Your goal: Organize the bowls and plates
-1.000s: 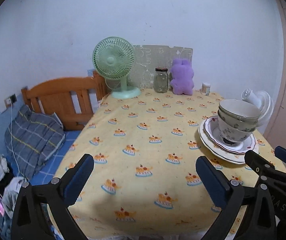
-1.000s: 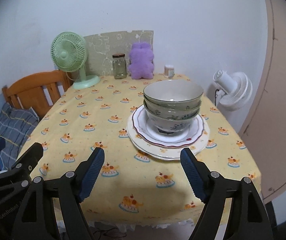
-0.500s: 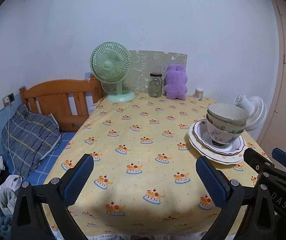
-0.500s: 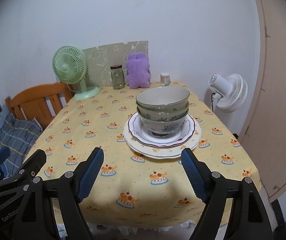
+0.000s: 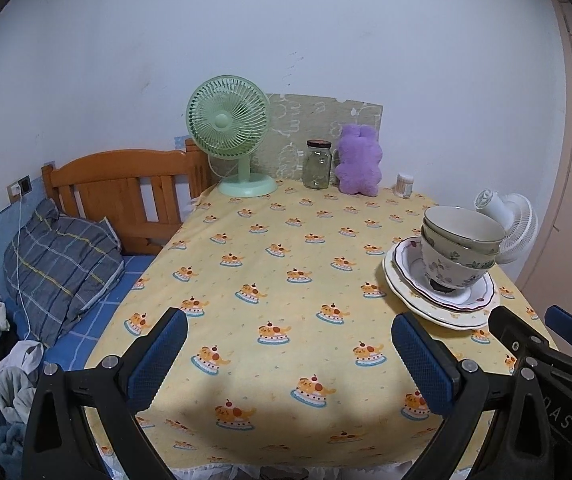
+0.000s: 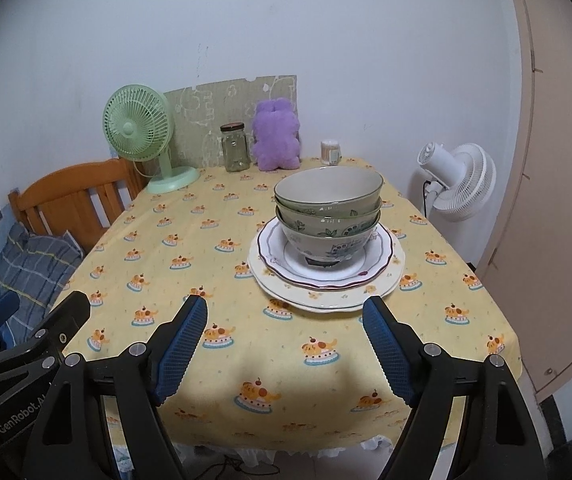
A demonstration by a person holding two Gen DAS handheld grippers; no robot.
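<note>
Pale walls are seen behind a table (image 6: 469,320) which is covered with a yellow printed cloth, and a bed (image 5: 98,304) is standing at its left side.

The dishes are found already gathered in one pile. Two plates (image 6: 327,294) are laid one on the other, and on the upper plate three bowls (image 6: 327,208) are nested, all upright. As far as it can be judged, the sorting is nearly or fully done: no loose plate or bowl is seen anywhere else on the cloth. Whether the pile must yet be carried to another place cannot be told from these views.

The right claw (image 6: 284,322) is held open, with nothing between its blue pads (image 6: 182,342). The pile is standing just ahead of it, a little beyond the fingertips and not touched. The left claw (image 5: 287,342) is also open and empty; from it the pile (image 5: 441,280) is seen ahead and to the right, apart from the pads. Only bare cloth is lying between its fingers.

At the far edge, well beyond both claws, a green fan (image 6: 138,136), a glass jar (image 6: 236,148), a purple plush toy (image 6: 276,136) and a small container (image 6: 330,151) are standing. These are not part of the task, so it is judged that they may be left. A white fan (image 6: 459,182) is standing off the table, to the right of the pile.
</note>
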